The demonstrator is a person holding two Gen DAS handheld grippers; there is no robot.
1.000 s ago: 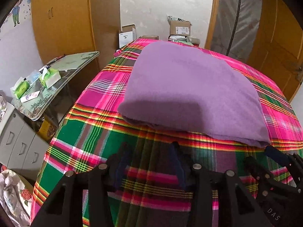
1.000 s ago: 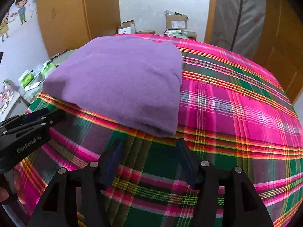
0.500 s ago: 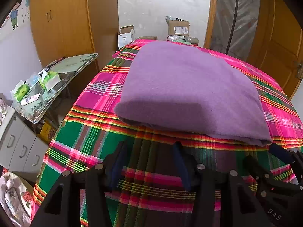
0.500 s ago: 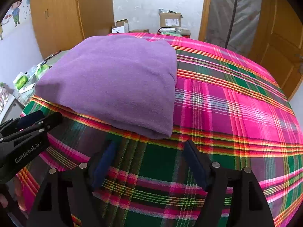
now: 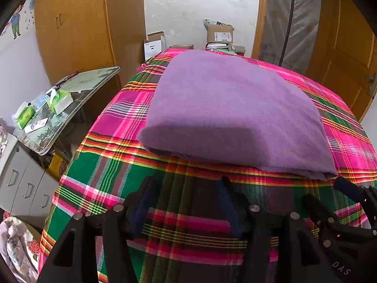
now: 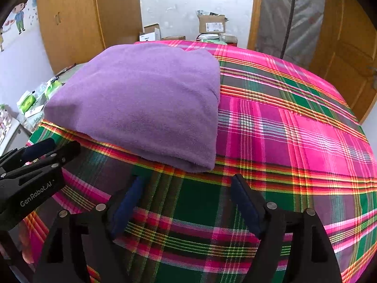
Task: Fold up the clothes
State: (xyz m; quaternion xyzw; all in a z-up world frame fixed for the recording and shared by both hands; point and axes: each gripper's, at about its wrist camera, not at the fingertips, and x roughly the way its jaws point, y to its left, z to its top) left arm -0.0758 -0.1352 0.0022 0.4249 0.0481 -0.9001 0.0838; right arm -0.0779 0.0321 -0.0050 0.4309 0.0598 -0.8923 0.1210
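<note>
Currently the folded purple fleece garment (image 5: 231,110) lies flat on the pink-and-green plaid bed cover (image 6: 294,129), toward its left side. Left gripper (image 5: 186,200) and right gripper (image 6: 186,200) have just been opening; both hang released near its front edge, nothing between the jaws. Risk: a careless regrasp drags the layers and undoes the fold. Cardboard boxes (image 5: 220,34) behind; contents probably papers, too small to tell.
</note>
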